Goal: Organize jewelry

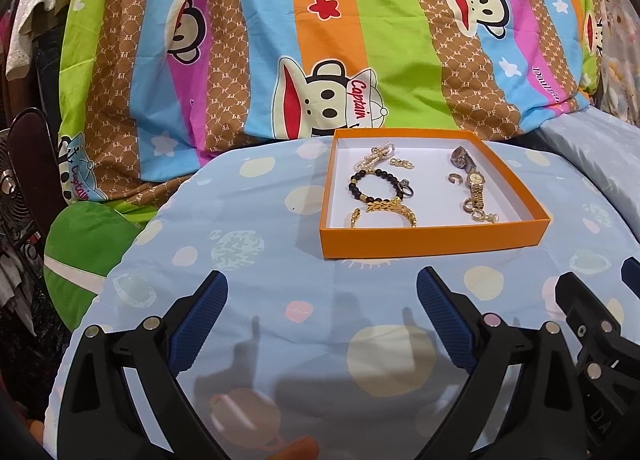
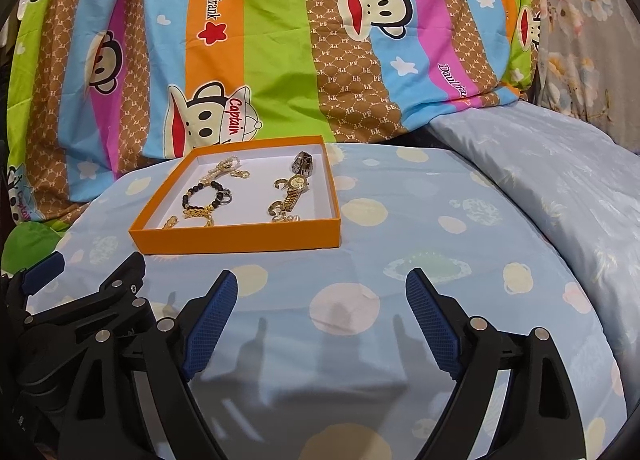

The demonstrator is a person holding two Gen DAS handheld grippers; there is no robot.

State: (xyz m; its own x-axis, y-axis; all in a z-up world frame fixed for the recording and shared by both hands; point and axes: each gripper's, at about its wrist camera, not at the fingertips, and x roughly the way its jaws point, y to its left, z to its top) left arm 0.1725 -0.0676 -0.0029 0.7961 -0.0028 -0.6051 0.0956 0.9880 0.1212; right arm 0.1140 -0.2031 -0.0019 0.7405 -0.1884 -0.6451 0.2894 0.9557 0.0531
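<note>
An orange box [image 1: 432, 238] [image 2: 240, 238] with a white floor sits on the light blue spotted cloth. Inside lie a black bead bracelet [image 1: 374, 182] [image 2: 202, 196], a pearl strand [image 1: 378, 154] [image 2: 222, 168], a gold chain [image 1: 390, 212] [image 2: 198, 216], a gold watch [image 1: 476, 186] [image 2: 294, 188] and small rings. My left gripper [image 1: 322, 282] is open and empty, short of the box's front wall. My right gripper [image 2: 322, 280] is open and empty, in front of the box and to its right. Each gripper shows at the edge of the other's view.
A bright striped cartoon-monkey blanket [image 1: 320, 40] [image 2: 280, 40] rises behind the box. A pale blue pillow [image 2: 560, 180] lies at the right. A green cushion [image 1: 84, 248] and a fan [image 1: 16, 180] are at the left. The cloth-covered surface [image 1: 248, 260] drops off at its rounded edges.
</note>
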